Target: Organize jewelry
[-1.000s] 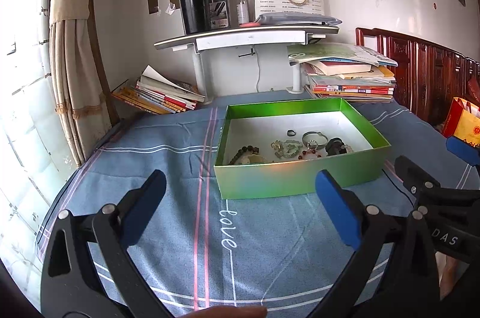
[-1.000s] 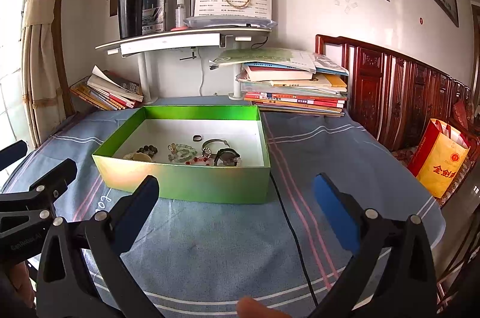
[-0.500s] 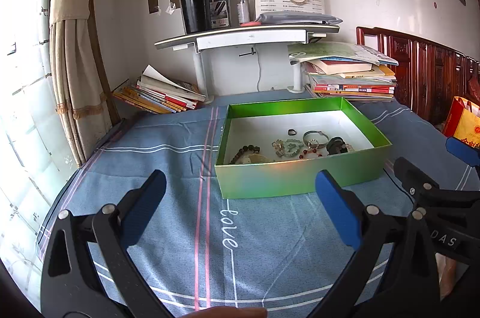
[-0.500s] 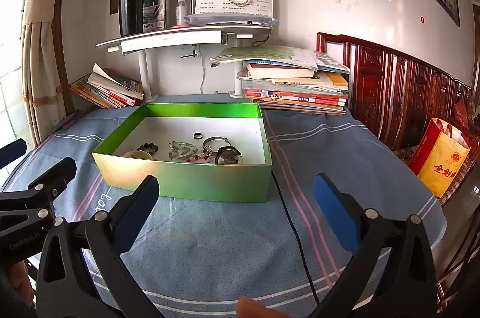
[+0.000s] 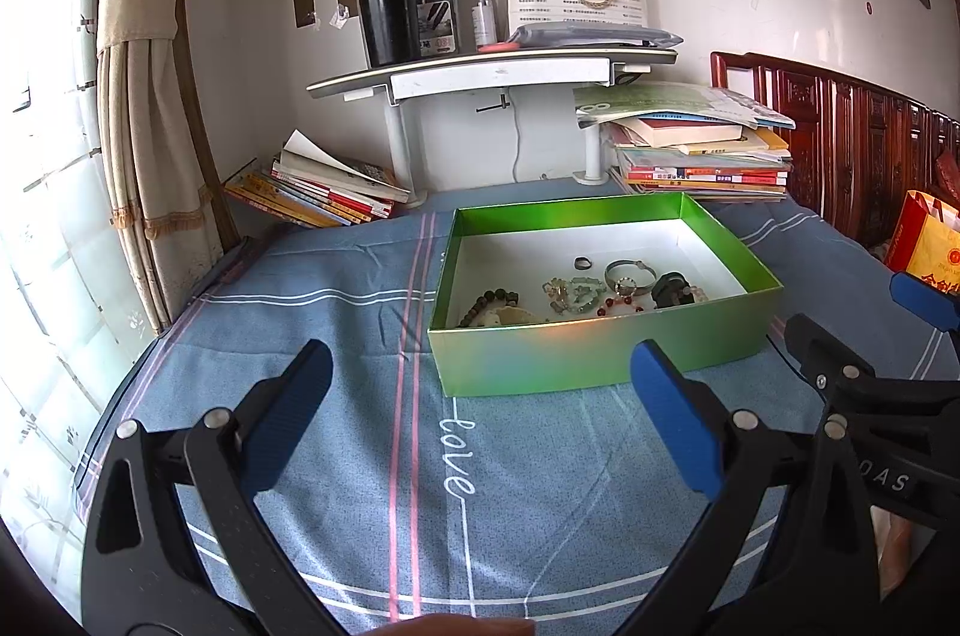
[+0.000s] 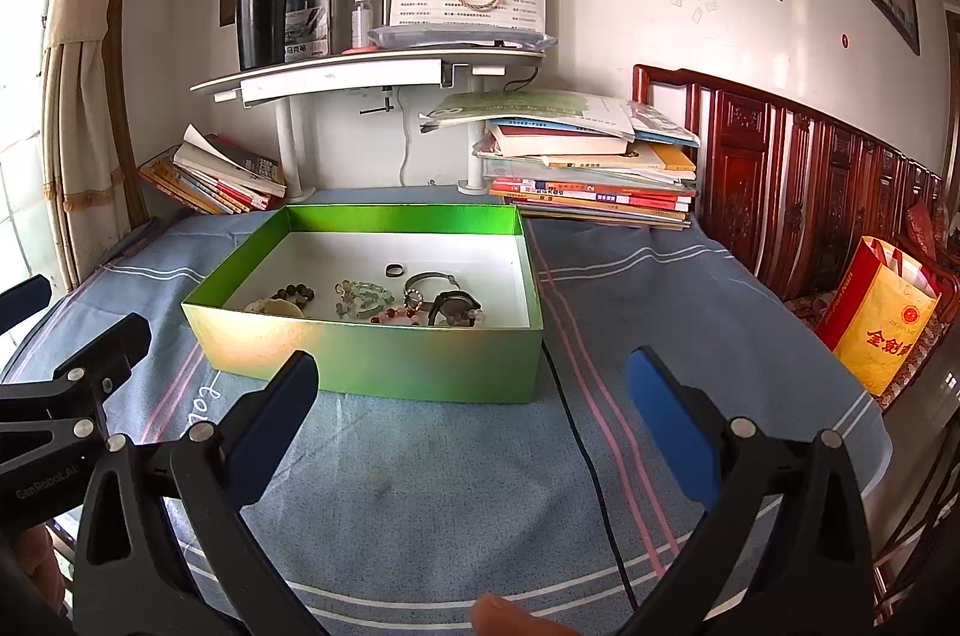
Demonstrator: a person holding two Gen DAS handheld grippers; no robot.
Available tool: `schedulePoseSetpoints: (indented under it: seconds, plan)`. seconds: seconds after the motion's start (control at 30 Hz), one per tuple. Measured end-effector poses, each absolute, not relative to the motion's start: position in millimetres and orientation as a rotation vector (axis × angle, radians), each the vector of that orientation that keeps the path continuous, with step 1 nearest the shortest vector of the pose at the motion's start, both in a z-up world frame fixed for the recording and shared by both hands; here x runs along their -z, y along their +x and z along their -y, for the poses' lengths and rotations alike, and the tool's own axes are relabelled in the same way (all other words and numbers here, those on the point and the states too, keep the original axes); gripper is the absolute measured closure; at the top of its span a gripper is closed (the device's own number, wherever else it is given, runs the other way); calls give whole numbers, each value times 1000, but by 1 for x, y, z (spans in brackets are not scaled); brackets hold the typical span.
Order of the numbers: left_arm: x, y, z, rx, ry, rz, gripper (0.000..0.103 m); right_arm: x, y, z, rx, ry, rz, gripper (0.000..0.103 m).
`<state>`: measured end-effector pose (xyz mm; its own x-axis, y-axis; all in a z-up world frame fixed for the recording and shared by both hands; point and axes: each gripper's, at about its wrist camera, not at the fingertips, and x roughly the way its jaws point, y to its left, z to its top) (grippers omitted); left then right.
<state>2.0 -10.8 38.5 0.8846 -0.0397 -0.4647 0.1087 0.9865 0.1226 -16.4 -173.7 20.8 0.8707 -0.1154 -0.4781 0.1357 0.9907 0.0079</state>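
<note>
Almost nothing differs from the views a second ago: both cameras show the same scene, with the green box (image 5: 600, 336) sitting perhaps a touch lower in the right wrist view, which suggests only a slight drift of the hands.

The left gripper (image 5: 480, 420) hangs low in the frame over the blue cloth of the desk (image 5: 360, 456), its blue-padded fingers (image 5: 288, 414) spread wide with nothing between them. The right gripper (image 6: 474, 420) is likewise spread wide and empty, short of the box's near wall.

The jewelry (image 6: 384, 300) lies in the box, gathered along the near side of its white floor: dark beads (image 5: 492, 300) at the left, a pale green bracelet (image 5: 573, 291), red beads, a small dark ring (image 5: 582, 263), a silver bangle (image 5: 630, 273) and a dark piece (image 5: 669, 289) at the right. No piece shows on the cloth outside.

With everything in the box and both grippers idle, this fits either pieces waiting to be sorted out or pieces gathered in.
</note>
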Motion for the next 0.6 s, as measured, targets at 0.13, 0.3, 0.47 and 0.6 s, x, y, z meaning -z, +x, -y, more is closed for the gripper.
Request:
schedulePoseSetpoints:
  seconds: [0.13,0.3,0.47,0.6]
  plan:
    - [-39,2,10,77,147,-481,4,-21,-17,174,130,41,-496,3]
    - [-39,2,11,78,148,-481,4,-21,-17,174,130,40,-494,3]
    - [-37,5,9,75,149,-488,4,-23,-18,175,134,40,-488,3]
    - [-37,7,7,71,149,-493,4,-23,-18,176,134,40,-488,3]
